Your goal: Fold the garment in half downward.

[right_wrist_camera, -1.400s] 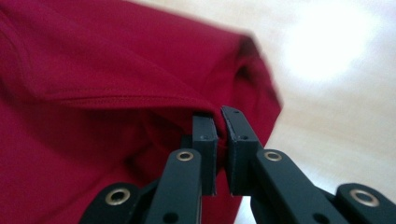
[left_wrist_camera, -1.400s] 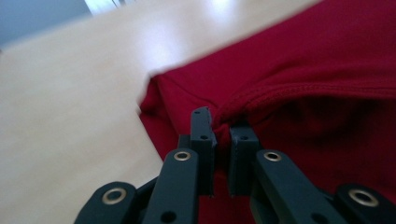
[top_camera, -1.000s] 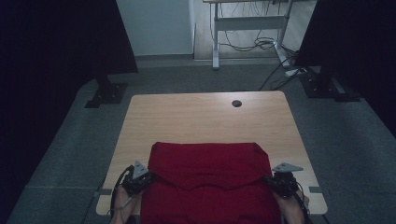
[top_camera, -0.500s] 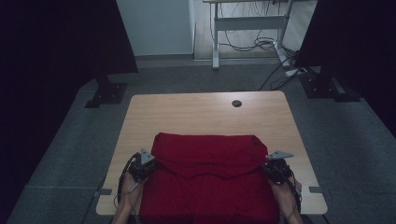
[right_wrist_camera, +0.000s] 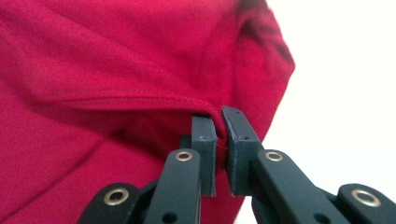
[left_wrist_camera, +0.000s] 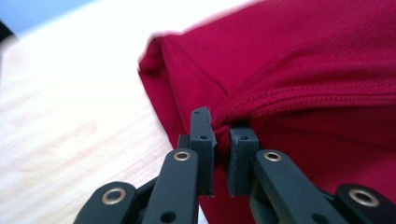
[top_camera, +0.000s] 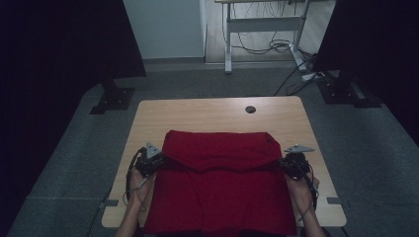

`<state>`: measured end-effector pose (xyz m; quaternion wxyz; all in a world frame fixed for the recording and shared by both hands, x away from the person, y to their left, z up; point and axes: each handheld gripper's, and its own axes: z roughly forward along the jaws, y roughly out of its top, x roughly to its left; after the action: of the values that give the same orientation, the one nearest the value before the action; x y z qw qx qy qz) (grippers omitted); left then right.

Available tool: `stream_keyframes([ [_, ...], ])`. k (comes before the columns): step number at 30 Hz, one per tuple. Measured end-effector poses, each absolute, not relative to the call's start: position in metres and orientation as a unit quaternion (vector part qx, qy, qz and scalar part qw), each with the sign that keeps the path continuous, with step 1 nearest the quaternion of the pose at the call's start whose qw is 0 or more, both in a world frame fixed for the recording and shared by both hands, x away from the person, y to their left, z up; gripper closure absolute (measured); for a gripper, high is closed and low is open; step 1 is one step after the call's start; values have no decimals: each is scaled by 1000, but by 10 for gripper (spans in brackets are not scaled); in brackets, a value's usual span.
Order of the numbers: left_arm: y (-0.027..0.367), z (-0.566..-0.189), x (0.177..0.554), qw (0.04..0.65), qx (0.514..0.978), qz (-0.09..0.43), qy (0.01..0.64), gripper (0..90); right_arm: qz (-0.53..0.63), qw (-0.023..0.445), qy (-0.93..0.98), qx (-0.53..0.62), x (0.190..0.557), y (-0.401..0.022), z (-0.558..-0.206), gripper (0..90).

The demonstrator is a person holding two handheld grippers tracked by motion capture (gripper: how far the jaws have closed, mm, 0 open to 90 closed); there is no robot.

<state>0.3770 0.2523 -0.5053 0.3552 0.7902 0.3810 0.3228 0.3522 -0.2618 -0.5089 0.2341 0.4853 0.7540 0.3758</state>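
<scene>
A red cloth point(top_camera: 220, 192) lies on the near half of the wooden counter point(top_camera: 207, 116), its near end draping over the counter's near edge and its far part folded back toward the person, with a stitched hem running across between the two grippers. The left gripper point(top_camera: 154, 161) has its fingers point(left_wrist_camera: 203, 135) clamped on the hem at the cloth's left edge. The right gripper point(top_camera: 288, 163) has its fingers point(right_wrist_camera: 204, 135) clamped on the hem at the right edge, the fabric pulled into creases at both pinch points.
</scene>
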Motion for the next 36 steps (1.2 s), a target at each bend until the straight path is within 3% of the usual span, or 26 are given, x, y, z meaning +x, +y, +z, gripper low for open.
stream_keyframes([
  [5,255,-494,334,365,799,317,356,831,383,245,753,475,336,-264,-499,834],
  [7,260,-507,319,369,805,288,364,829,381,231,763,468,304,-269,-500,833],
  [9,260,-507,319,369,805,288,364,828,380,219,766,471,299,-270,-506,833],
  [10,264,-528,310,358,816,254,376,828,380,219,766,471,299,-270,-506,832],
  [11,264,-528,310,358,816,254,376,824,380,219,766,471,299,-270,-506,832],
  [12,264,-528,310,358,816,254,376,824,370,186,774,479,293,-271,-528,832],
  [15,263,-550,309,334,828,238,383,813,354,157,781,490,296,-270,-553,828],
  [18,262,-551,310,336,826,239,384,810,359,156,778,492,296,-271,-554,828],
  [23,261,-550,325,335,821,233,400,795,346,160,785,489,299,-268,-552,826],
  [28,260,-550,342,338,813,234,412,777,334,182,782,494,325,-261,-551,826],
  [30,259,-550,363,338,806,235,426,765,334,182,782,494,325,-261,-551,826],
  [31,259,-550,363,338,806,235,426,765,329,186,778,502,346,-258,-550,826],
  [36,255,-549,392,337,788,242,454,764,326,191,772,511,362,-255,-549,825],
])
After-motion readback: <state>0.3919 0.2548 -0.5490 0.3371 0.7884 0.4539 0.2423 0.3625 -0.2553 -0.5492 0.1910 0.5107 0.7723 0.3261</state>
